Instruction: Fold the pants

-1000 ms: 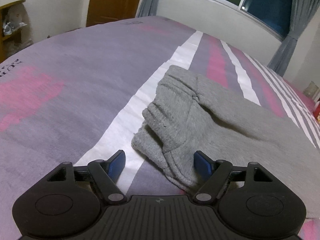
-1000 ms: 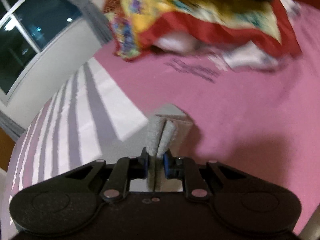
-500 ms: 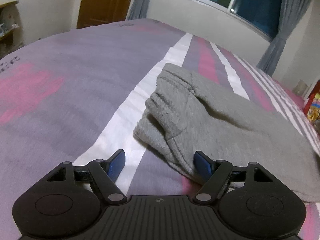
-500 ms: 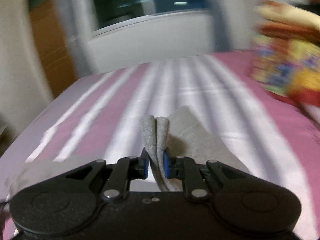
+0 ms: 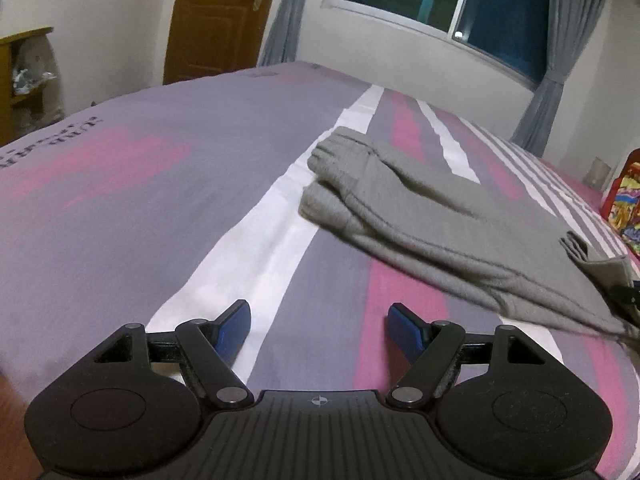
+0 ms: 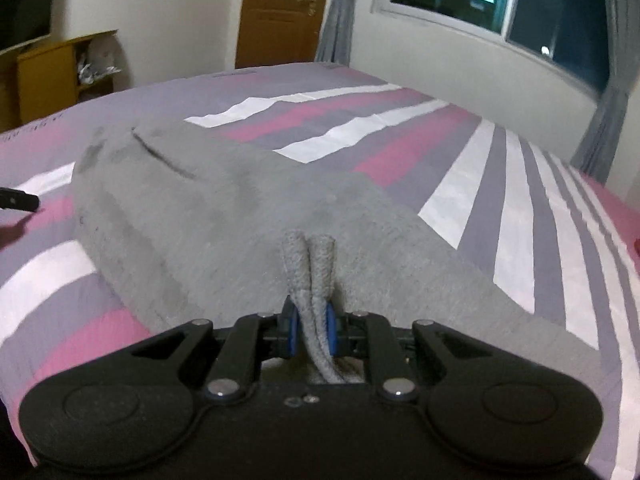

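Right gripper — clamped on pants

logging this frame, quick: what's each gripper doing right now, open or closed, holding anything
Left gripper: open, empty, above the bedspread, short of the pants.
Right gripper: closed, pinching the grey pants' doubled edge.

Ahead of me a brown door, a dark window with grey curtains, pale walls, and a wooden shelf surround the striped bed.
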`<state>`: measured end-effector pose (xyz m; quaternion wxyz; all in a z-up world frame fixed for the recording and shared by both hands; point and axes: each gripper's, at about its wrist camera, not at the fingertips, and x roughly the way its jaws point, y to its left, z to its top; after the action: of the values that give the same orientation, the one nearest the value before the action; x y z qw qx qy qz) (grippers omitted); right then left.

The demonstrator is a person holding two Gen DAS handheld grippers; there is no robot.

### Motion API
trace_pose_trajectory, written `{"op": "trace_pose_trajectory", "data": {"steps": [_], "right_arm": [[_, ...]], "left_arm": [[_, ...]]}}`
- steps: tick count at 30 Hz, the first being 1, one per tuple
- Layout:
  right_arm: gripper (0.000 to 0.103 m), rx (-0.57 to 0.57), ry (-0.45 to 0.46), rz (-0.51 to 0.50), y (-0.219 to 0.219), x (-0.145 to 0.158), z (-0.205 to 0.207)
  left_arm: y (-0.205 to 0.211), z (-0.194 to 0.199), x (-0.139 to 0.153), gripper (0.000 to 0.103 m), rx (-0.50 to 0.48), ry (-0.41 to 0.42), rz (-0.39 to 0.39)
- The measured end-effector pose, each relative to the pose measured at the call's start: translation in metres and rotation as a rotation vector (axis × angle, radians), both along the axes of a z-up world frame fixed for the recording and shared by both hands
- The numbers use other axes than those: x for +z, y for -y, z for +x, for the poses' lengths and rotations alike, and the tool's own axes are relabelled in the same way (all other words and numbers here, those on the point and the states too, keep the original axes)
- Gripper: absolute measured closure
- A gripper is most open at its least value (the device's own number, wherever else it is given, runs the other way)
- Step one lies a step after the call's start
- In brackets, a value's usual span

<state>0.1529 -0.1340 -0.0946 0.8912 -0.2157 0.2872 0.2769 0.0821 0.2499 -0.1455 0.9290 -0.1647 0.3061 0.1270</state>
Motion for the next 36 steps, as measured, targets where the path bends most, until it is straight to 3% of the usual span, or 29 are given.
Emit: {"op": "trace_pose_trajectory", "data": {"steps": [6,11,13,15,17,19,21,24,25,27,29,32,36], "right_arm": [[0.089,0.137,0.097,-0.175,-0.016,-0.013,-0.027],[0.082,0.172,0.083,-0.246,-0.035,-0.022,-0.036],[0.082,0.155,0.039,-0.204,-0.037,-0.020,-0.036],[0.080,0.168,0.058,-0.194,-0.039,-0.016,-0.047],[0.058,0.220,0.061,-0.080,-0.030,-0.001,-0.061],[0.046,0.229,0.075,0.033,-0.014,0.015,-0.074],[0.051,0.155,0.110,0.065,0.005,0.022,-0.080],[0.068,-0.016,0.171,0.114,0.052,0.025,-0.081],[0.077,-0.102,0.179,0.132,0.070,0.025,-0.077],[0.079,-0.266,0.168,0.180,0.107,0.023,-0.067],[0.079,-0.394,0.150,0.212,0.137,0.021,-0.060],[0.078,-0.449,0.116,0.245,0.161,0.013,-0.059],[0.075,-0.457,0.078,0.295,0.176,0.001,-0.062]], "left_arm": [[0.011,-0.018,-0.007,0.027,0.010,-0.004,0.005],[0.014,-0.019,-0.006,0.027,0.010,-0.011,0.010],[0.016,-0.019,-0.007,0.027,0.009,-0.016,0.017],[0.018,-0.018,-0.007,0.026,0.004,-0.022,0.026],[0.018,-0.017,-0.005,0.026,0.006,-0.030,0.031],[0.020,-0.015,0.003,0.027,0.020,-0.027,0.023],[0.025,-0.010,0.014,0.027,-0.013,0.011,-0.017],[0.050,0.012,0.034,0.027,-0.112,0.063,-0.050],[0.060,0.023,0.038,0.028,-0.150,0.076,-0.074],[0.083,0.046,0.044,0.051,-0.235,0.087,-0.168],[0.106,0.074,0.041,0.061,-0.318,0.075,-0.342],[0.137,0.106,0.030,0.062,-0.391,0.007,-0.492],[0.163,0.130,0.010,0.062,-0.414,-0.111,-0.580]]}}
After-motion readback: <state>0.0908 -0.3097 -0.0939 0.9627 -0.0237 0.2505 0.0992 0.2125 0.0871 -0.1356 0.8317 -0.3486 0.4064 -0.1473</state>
